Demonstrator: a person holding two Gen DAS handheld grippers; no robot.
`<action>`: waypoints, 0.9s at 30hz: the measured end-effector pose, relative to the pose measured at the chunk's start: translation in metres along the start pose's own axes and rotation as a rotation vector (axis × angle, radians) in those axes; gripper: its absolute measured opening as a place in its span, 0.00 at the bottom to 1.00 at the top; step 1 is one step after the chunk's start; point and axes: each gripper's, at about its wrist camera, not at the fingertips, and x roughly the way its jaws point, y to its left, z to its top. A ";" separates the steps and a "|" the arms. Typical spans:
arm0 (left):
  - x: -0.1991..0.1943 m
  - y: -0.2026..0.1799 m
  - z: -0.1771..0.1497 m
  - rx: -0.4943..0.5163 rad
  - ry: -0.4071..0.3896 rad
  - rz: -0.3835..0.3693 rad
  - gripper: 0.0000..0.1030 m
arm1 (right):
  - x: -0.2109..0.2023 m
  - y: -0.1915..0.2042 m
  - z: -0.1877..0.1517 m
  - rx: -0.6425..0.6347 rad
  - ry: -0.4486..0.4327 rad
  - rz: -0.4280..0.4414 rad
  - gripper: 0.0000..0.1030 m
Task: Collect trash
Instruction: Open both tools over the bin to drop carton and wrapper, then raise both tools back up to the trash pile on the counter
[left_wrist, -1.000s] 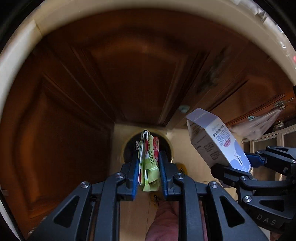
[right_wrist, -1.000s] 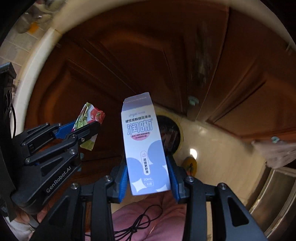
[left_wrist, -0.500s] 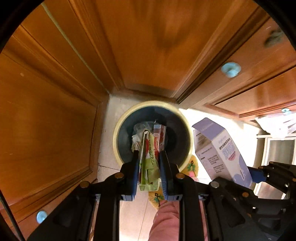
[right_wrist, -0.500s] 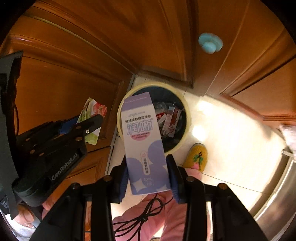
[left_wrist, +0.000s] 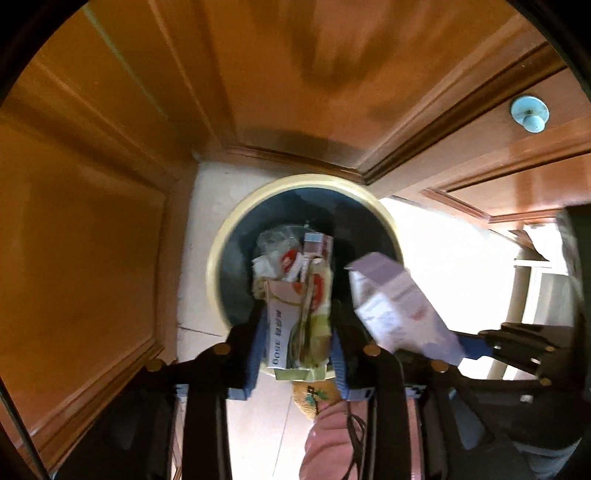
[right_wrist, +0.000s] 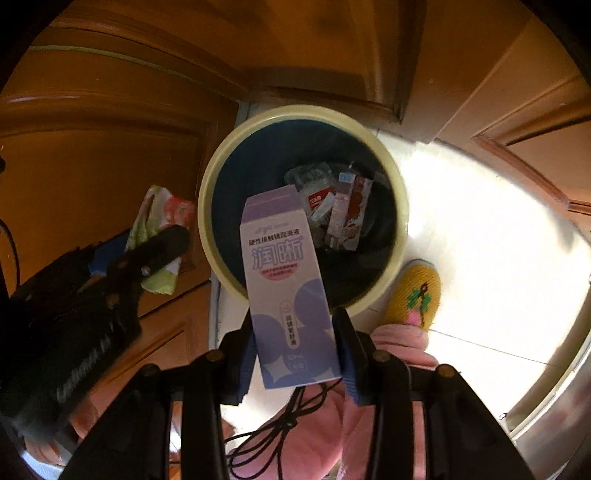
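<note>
Left wrist view: the left gripper (left_wrist: 297, 332) points down over the near rim of the one bin (left_wrist: 218, 258), its jaws opening around a limp, light bundle of wrappers (left_wrist: 295, 325), count unclear, likely to flutter out. Right wrist view: the right gripper (right_wrist: 295, 354) grasps one stiff, light carton (right_wrist: 288, 295) by its lower sides, above the bin's near rim, beside one yellow slipper (right_wrist: 413, 295).

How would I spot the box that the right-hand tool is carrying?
Find the round bin with the cream rim, on the floor by the wooden doors. Just above its near edge, the right gripper holds a tall box. It alone is pale purple with big blue characters; the other trash is crumpled wrappers.
</note>
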 end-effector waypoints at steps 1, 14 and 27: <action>-0.001 0.000 0.001 0.003 -0.002 -0.009 0.37 | 0.002 -0.001 0.003 0.003 0.003 0.002 0.39; -0.025 -0.019 0.006 0.030 0.044 0.011 0.72 | -0.029 -0.005 -0.007 -0.042 -0.017 -0.021 0.52; -0.161 -0.052 -0.015 0.093 -0.007 0.018 0.72 | -0.147 0.008 -0.074 -0.058 -0.126 -0.026 0.52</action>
